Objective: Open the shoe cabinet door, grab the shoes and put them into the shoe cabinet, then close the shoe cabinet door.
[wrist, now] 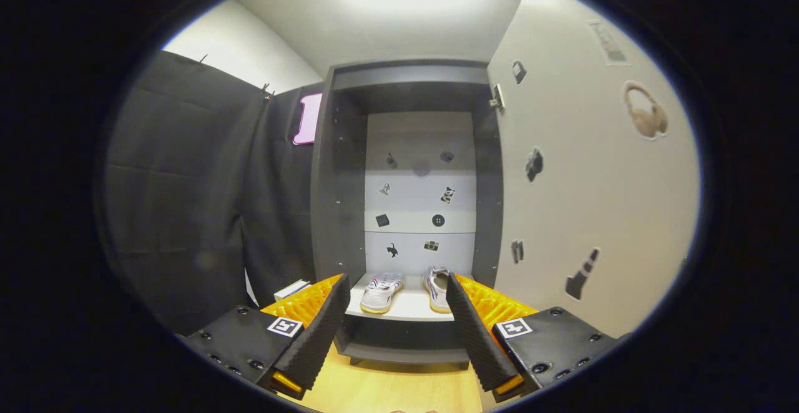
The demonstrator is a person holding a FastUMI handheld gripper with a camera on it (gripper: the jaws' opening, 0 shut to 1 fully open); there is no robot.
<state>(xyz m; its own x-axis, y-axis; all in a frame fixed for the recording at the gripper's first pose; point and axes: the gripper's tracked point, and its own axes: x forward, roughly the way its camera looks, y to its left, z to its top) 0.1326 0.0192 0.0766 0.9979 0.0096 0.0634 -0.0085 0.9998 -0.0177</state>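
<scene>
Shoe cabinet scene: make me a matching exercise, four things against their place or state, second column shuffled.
Things:
1. shoes
2. cabinet door
3. hand-held gripper
4. black cloth

Places or states:
A. swung open, beside the cabinet's opening
B. fingers apart, holding nothing
C. hanging on the cabinet's other side from the door
D. side by side on the lower shelf, beyond the fingers

Pairs: 1-D, 2-A, 3-B, 4-C
</scene>
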